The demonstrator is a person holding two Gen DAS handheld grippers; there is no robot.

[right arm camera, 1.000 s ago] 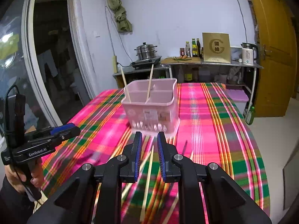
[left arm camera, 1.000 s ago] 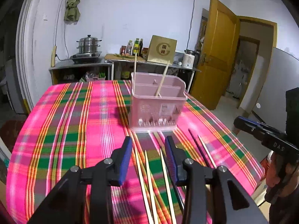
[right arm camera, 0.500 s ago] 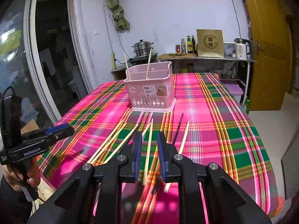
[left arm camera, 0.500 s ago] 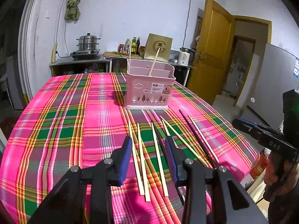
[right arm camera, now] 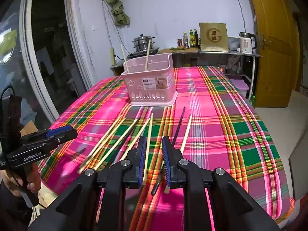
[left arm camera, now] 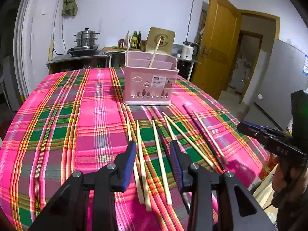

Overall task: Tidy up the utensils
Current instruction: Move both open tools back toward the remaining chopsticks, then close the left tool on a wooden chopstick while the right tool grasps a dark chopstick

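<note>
Both grippers have drawn back from the pink utensil basket (left arm camera: 151, 82) and dropped toward the near edge of the table, so the loose chopsticks, partly hidden under the fingers a second ago, now lie in full view ahead of them. That reads as the end of one delivery and the lining-up for the next pick.

The left gripper (left arm camera: 153, 165) hangs with its jaws partly apart and nothing between the pads; three pale wooden chopsticks (left arm camera: 160, 159) and a dark one run under the gap on the plaid tablecloth (left arm camera: 57, 134), not yet touched. The right gripper (right arm camera: 153, 160) stands narrower, also empty, with one pale chopstick (right arm camera: 148, 140) showing through its gap and a black chopstick (right arm camera: 178, 127) just to its right.

Farther off, the basket stands upright near the table's middle, well apart from both grippers, with two chopsticks already leaning in its compartments. About nine remain on the cloth, so the sorting looks barely begun.
</note>
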